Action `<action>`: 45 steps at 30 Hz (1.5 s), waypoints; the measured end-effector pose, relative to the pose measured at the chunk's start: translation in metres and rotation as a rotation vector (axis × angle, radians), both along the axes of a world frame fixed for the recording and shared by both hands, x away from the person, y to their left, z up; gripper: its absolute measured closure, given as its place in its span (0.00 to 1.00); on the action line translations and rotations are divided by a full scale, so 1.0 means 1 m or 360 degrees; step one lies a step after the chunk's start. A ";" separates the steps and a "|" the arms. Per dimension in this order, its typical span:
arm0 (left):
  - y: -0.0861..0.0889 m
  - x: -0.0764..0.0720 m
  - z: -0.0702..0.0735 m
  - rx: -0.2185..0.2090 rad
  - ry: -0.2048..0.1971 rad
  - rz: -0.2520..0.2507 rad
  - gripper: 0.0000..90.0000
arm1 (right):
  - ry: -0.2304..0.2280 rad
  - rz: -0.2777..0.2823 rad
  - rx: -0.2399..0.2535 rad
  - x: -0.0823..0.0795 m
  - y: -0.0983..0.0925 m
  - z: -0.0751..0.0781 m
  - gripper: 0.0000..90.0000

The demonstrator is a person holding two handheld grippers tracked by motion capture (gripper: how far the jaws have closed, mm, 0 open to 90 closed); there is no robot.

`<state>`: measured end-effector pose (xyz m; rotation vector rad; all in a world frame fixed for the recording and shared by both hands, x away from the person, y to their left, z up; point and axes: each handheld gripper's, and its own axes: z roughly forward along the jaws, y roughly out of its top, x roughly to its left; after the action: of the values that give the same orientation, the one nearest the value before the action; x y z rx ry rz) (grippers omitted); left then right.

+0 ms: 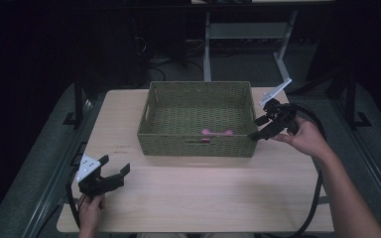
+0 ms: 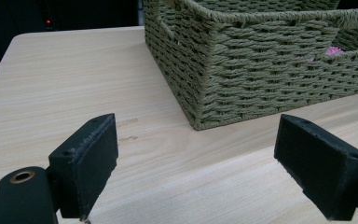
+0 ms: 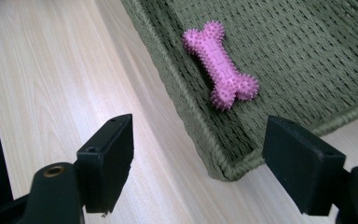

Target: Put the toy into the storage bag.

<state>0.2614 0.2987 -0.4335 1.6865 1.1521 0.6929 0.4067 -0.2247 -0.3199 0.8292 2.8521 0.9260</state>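
Note:
A green woven basket [image 1: 197, 144] stands at the middle of the light wooden table [image 1: 203, 193]. Inside it, near the front wall, lies a pink spiky bone toy [image 1: 217, 132] [image 3: 221, 65]; a bit of the pink toy [image 2: 334, 50] peeks over the rim in the left gripper view. My right gripper [image 1: 259, 127] [image 3: 198, 158] hovers open over the basket's [image 3: 205, 144] front right corner, nothing between its jaws. My left gripper [image 1: 114, 166] [image 2: 196, 163] rests open near the table's front left, pointing at the basket's [image 2: 261, 79] left front corner, well apart from it.
Bare table top lies in front of the basket and to its left. Black cables [image 1: 319, 193] trail from both grippers off the table's edges. A metal desk frame [image 1: 245, 32] stands on the dark floor behind the table.

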 end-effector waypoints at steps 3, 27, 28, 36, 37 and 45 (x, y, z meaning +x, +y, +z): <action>0.000 0.000 0.000 0.0002 -0.0002 -0.0001 0.14 | -0.0002 -0.0006 0.0003 -0.002 -0.002 -0.002 0.27; -0.002 0.000 0.000 0.0014 0.0002 -0.0009 0.14 | 0.0048 -0.0048 0.0014 -0.024 -0.020 -0.023 0.24; -0.002 0.000 0.000 0.0012 0.0002 -0.0007 0.14 | 0.0048 -0.0050 0.0019 -0.025 -0.021 -0.024 0.24; -0.002 0.000 0.000 0.0017 0.0006 -0.0010 0.14 | 0.0047 -0.0071 0.0047 -0.035 -0.030 -0.033 0.24; -0.002 0.000 0.000 0.0019 0.0004 -0.0011 0.14 | 0.0047 -0.0066 0.0045 -0.036 -0.031 -0.035 0.24; -0.002 0.000 0.000 0.0015 0.0006 -0.0009 0.14 | 0.0061 -0.0086 0.0062 -0.047 -0.037 -0.051 0.23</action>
<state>0.2613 0.2968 -0.4337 1.6988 1.1477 0.6928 0.3593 -0.2618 -0.3708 0.9335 2.8367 0.9727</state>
